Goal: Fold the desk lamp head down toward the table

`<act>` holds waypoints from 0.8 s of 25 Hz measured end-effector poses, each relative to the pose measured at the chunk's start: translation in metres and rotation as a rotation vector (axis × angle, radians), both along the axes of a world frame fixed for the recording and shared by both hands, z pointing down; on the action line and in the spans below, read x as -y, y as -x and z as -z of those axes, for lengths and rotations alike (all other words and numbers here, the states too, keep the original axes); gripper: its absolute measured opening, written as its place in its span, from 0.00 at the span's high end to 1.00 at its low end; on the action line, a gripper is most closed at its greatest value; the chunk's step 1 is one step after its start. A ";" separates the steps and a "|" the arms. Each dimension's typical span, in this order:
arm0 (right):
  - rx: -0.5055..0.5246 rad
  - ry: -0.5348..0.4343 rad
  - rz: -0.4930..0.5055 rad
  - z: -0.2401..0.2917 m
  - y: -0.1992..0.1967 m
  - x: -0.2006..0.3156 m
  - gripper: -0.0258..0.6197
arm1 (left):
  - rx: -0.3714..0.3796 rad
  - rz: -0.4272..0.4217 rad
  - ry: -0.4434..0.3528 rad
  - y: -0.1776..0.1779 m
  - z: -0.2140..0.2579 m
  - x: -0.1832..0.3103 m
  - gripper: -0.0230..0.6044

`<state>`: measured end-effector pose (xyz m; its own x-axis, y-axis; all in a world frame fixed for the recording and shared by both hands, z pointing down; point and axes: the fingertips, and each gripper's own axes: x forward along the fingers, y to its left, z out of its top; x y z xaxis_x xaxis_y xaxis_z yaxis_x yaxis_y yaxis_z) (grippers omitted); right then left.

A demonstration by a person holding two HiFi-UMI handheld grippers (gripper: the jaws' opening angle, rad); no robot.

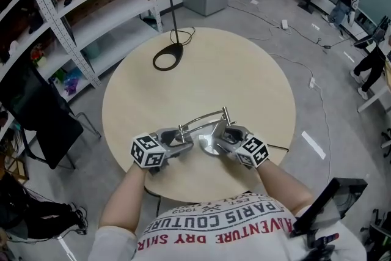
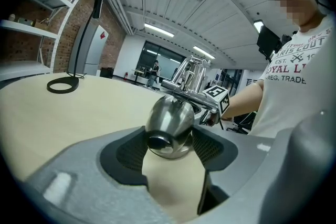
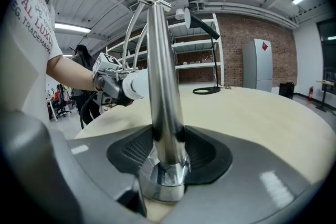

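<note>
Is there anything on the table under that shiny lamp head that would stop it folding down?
Nothing visible does. The left tool clamps the lamp head, and only bare table shows beneath it. The black lamp stands far across the table.

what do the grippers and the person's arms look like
Both the left gripper and the right gripper have grey moulded bodies with black textured pads, and each carries a white cube with black square markers. The person wears a white short-sleeved t-shirt with red and dark lettering.

In the head view, the left gripper point(image 1: 184, 140) and right gripper point(image 1: 217, 139) largely covered the head and lower stem of the desk lamp point(image 1: 204, 118).
</note>
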<state>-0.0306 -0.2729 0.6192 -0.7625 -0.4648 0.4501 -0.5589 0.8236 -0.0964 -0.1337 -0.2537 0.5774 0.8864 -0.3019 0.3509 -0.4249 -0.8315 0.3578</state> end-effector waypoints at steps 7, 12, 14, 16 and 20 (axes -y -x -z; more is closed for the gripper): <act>0.006 -0.006 0.007 0.001 0.001 0.001 0.67 | -0.016 -0.003 0.012 -0.004 -0.005 0.002 0.54; 0.010 -0.012 0.005 0.000 0.000 0.001 0.67 | -0.015 -0.006 0.020 -0.008 -0.008 0.002 0.54; -0.003 -0.021 0.012 0.000 0.000 0.001 0.67 | -0.019 -0.002 0.019 -0.008 -0.008 0.002 0.54; -0.017 -0.009 0.026 -0.001 0.001 0.000 0.67 | -0.024 0.007 0.014 -0.009 -0.008 0.002 0.53; -0.010 0.031 0.029 0.000 0.001 -0.001 0.66 | -0.018 0.027 0.005 -0.010 -0.009 0.002 0.52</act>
